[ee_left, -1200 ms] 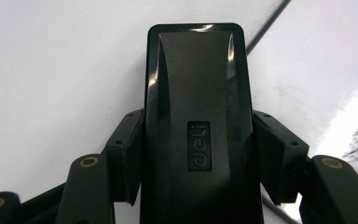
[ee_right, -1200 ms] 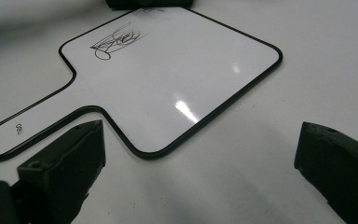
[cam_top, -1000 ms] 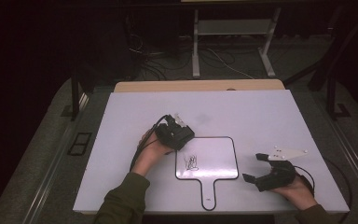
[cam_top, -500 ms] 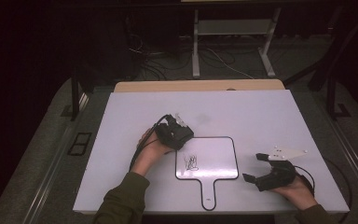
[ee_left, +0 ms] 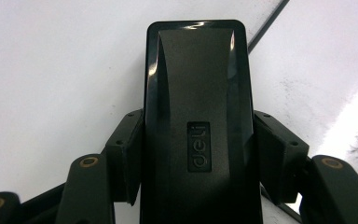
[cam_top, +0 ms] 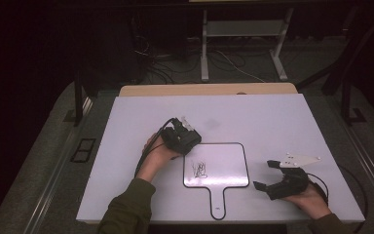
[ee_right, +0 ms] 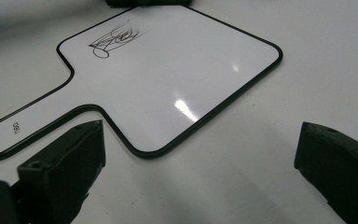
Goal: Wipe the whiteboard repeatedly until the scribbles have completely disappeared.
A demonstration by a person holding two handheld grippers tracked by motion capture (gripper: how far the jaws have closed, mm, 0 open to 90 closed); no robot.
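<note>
A small white handheld whiteboard (cam_top: 220, 165) (ee_right: 168, 79) with a black rim and a handle lies on the table, handle toward the person. Black scribbles (cam_top: 200, 169) (ee_right: 112, 39) mark its left part. My left gripper (cam_top: 191, 142) (ee_left: 198, 154) is shut on a black eraser block (ee_left: 198, 102) with an embossed logo, held at the board's upper left corner, just above the table. My right gripper (cam_top: 264, 175) (ee_right: 200, 163) rests on the table right of the board with its jaws wide apart and nothing between them.
The white tabletop (cam_top: 253, 117) has free room behind and beside the board. A wooden strip (cam_top: 209, 89) runs along its far edge. Beyond it stand a metal frame (cam_top: 243, 39) and loose cables (cam_top: 165, 63) on the floor.
</note>
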